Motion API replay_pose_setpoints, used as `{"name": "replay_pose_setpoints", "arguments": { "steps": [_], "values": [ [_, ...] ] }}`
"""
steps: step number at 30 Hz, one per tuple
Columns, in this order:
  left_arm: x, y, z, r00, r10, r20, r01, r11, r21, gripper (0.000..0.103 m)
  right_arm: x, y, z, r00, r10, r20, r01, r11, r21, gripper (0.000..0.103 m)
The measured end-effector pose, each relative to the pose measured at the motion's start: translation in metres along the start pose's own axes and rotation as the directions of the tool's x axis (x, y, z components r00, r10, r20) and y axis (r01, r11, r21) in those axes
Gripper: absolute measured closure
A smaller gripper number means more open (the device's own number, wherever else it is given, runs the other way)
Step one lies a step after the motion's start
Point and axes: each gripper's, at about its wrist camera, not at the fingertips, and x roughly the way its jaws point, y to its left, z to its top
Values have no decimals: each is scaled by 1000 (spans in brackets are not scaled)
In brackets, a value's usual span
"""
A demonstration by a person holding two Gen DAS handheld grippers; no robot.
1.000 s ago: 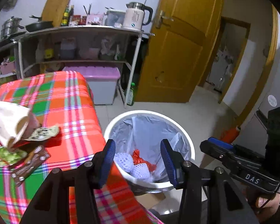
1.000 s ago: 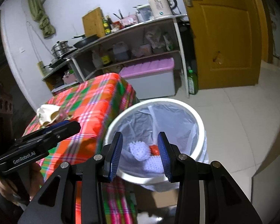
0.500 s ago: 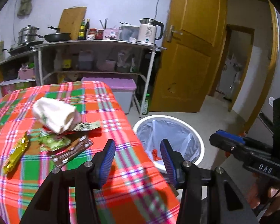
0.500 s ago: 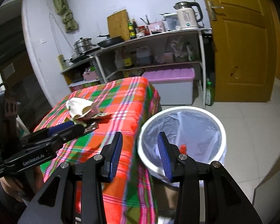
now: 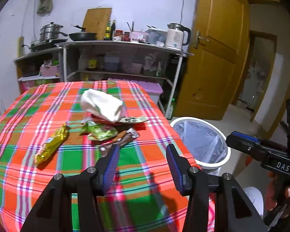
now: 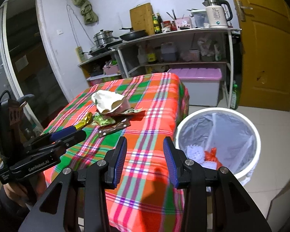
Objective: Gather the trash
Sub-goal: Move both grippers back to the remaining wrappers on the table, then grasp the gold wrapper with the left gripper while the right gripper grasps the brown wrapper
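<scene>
Trash lies in a heap on the plaid tablecloth (image 5: 48, 104): a crumpled white paper bag (image 5: 103, 104), a green wrapper (image 5: 99, 131), a brown wrapper (image 5: 123, 138) and a gold wrapper (image 5: 52, 142) off to the left. My left gripper (image 5: 143, 153) hovers open and empty over the cloth just short of the brown wrapper. My right gripper (image 6: 145, 150) is open and empty above the table's near right corner. Beside the table stands a white bin (image 6: 247, 123) lined with a clear bag, with white foam nets (image 6: 195, 151) and a red scrap (image 6: 211, 154) inside.
A metal shelf rack (image 5: 123, 44) with a kettle (image 5: 176, 36), pans and bottles stands behind the table. A purple-lidded storage box (image 6: 199, 81) sits under it. A yellow door (image 5: 212, 58) is at the right. Bare floor surrounds the bin.
Both grippers have swung away from above the bin toward the table. The trash heap now lies ahead of the left gripper, and the bin has slid to the right in both views.
</scene>
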Motion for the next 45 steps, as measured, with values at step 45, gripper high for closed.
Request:
{"name": "replay_pose_setpoints", "arguments": {
  "steps": [45],
  "values": [
    [52,166,7,981,156,-112,-168,980,-106,53,177,88,24,976,-106,-192,119,991,59,55]
  ]
}}
